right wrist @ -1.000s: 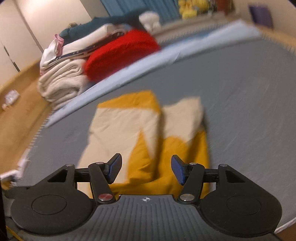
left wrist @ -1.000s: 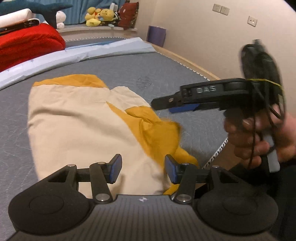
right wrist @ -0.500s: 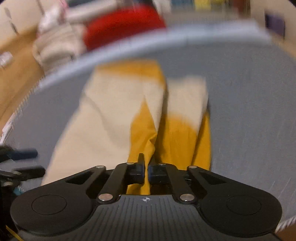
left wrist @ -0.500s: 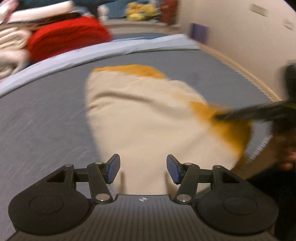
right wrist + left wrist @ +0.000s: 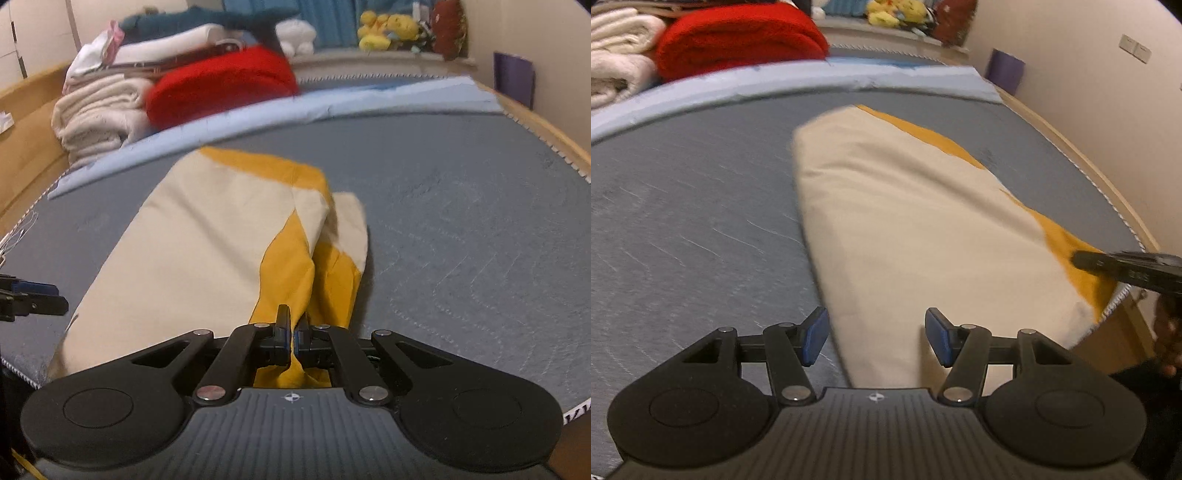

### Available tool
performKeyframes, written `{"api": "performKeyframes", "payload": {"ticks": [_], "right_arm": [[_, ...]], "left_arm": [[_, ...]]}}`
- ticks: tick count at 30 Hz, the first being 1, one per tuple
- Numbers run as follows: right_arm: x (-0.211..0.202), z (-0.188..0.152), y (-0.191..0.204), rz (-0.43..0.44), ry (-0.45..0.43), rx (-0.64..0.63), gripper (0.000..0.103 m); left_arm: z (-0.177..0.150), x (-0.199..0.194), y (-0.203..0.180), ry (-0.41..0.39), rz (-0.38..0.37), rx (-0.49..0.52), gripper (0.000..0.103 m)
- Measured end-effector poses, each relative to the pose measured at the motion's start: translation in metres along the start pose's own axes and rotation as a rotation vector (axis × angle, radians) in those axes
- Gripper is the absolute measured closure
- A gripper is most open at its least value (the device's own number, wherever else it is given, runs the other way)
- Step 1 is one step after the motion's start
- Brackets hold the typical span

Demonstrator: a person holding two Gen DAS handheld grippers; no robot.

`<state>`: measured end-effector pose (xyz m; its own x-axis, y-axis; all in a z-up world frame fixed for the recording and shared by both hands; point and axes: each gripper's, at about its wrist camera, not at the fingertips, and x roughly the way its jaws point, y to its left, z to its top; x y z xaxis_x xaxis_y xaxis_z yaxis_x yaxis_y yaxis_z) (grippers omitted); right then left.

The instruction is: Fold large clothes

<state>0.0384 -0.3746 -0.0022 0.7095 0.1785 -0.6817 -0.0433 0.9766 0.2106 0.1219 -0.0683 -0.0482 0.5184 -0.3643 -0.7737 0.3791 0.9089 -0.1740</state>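
A large cream and mustard-yellow garment (image 5: 916, 225) lies folded lengthwise on the grey mattress (image 5: 683, 206). My left gripper (image 5: 875, 334) is open, its blue pads straddling the garment's near cream edge without holding it. In the right wrist view the garment (image 5: 207, 229) runs away from me, and my right gripper (image 5: 293, 332) is shut on its near yellow corner at the mattress edge. The right gripper also shows at the right of the left wrist view (image 5: 1126, 267). The left gripper's tips show at the left edge of the right wrist view (image 5: 33, 299).
Folded red blanket (image 5: 221, 83) and cream towels (image 5: 99, 110) are stacked at the far end behind a light blue sheet (image 5: 295, 107). Plush toys (image 5: 388, 31) sit on the far ledge. A wooden bed frame (image 5: 1082, 155) and wall run along the right.
My right gripper has shut on the yellow corner of the garment. My left gripper has swung left to the garment's cream edge and stays open.
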Motion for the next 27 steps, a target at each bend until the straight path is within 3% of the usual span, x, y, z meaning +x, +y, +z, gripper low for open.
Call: {"api": "performKeyframes", "payload": {"ticks": [3, 4, 6, 8, 11, 13, 14, 16, 18, 22, 25, 27], "right_arm": [[0.024, 0.001, 0.0, 0.032, 0.114, 0.021, 0.103], [0.035, -0.001, 0.0, 0.021, 0.172, 0.015, 0.103], [0.048, -0.005, 0.006, -0.012, 0.239, -0.013, 0.102], [0.048, -0.002, 0.012, -0.03, 0.243, -0.032, 0.102], [0.032, 0.011, 0.007, 0.02, 0.179, 0.042, 0.103], [0.031, 0.011, 0.002, 0.045, 0.195, 0.057, 0.103], [0.04, 0.008, 0.001, 0.018, 0.241, 0.034, 0.103], [0.051, -0.001, 0.009, -0.034, 0.31, -0.043, 0.103], [0.049, -0.001, 0.014, -0.042, 0.3, -0.084, 0.103], [0.046, 0.004, 0.007, -0.038, 0.295, -0.04, 0.102], [0.047, -0.002, 0.015, -0.057, 0.308, -0.101, 0.103], [0.049, -0.007, 0.019, -0.072, 0.326, -0.138, 0.103]], "left_arm": [[-0.013, 0.025, -0.006, 0.133, 0.051, 0.067, 0.036], [-0.016, 0.033, -0.007, 0.169, 0.076, 0.087, 0.03], [-0.014, 0.037, -0.006, 0.186, 0.087, 0.088, 0.028], [-0.008, 0.029, -0.005, 0.171, 0.048, 0.067, 0.03], [-0.008, 0.016, -0.007, 0.154, -0.034, 0.07, 0.03], [-0.02, 0.033, -0.012, 0.245, 0.012, 0.133, 0.03], [-0.028, 0.044, -0.015, 0.296, 0.05, 0.171, 0.029], [-0.034, 0.05, -0.02, 0.326, 0.046, 0.202, 0.03], [-0.031, 0.043, -0.024, 0.308, 0.037, 0.23, 0.03], [-0.017, 0.02, -0.011, 0.24, -0.024, 0.173, 0.03], [-0.002, 0.001, 0.008, 0.145, -0.058, 0.083, 0.03], [0.005, -0.001, 0.018, 0.124, -0.07, 0.015, 0.035]]}}
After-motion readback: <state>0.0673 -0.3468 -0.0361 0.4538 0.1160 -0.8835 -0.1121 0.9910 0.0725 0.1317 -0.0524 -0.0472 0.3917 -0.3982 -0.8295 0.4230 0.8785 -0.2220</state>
